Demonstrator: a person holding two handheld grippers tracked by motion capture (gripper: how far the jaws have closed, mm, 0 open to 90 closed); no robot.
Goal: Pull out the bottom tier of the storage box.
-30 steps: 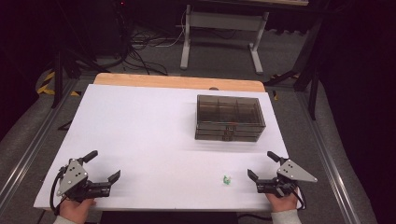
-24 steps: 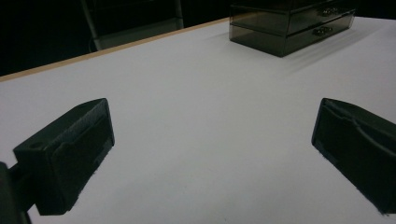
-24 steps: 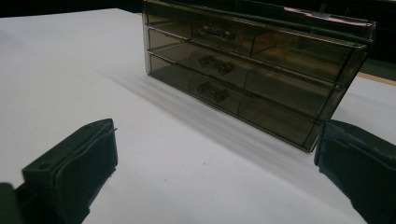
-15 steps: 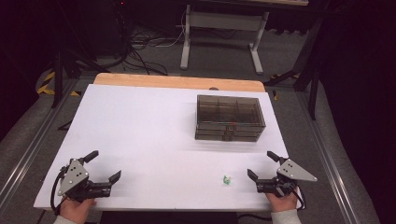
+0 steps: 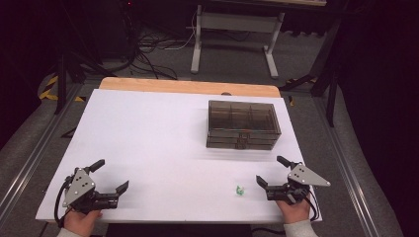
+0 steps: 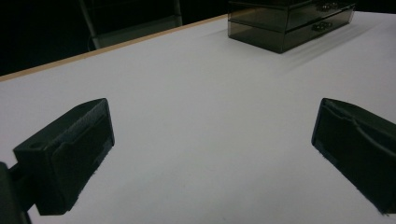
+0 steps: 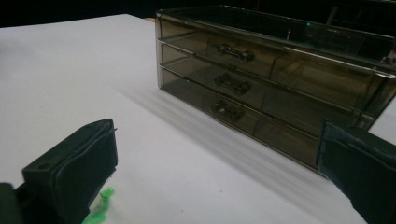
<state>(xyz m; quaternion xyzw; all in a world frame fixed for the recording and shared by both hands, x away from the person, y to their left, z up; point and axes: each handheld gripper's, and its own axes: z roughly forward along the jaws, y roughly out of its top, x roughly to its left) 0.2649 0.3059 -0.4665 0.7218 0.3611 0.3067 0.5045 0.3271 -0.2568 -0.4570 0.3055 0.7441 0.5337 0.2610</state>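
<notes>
White tabletop (image 5: 163, 143): drawer box (image 5: 242, 124) lies lengthwise along far edge, handles facing near; left gripper (image 5: 109, 176) and right gripper (image 5: 273, 171) gape empty at near corners.

A table (image 5: 163, 133) spreads ahead of the person, and a set of drawers (image 5: 242, 124) stands on its right half, toward the far edge. The drawers are stacked in three tiers, their handles (image 7: 233, 84) facing the person's side. A small object (image 5: 239, 189) lies on the table near the front edge, right of centre — well in front of the drawers. The right gripper (image 5: 274, 173) sits at the front right corner, just right of the small object, its jaws spread wide. The left gripper (image 5: 109, 175) sits at the front left corner, well apart from everything else — its jaws also spread. Beyond the far edge, a stand (image 5: 234, 29) rests on the floor with cables (image 5: 153, 44) to its left.
</notes>
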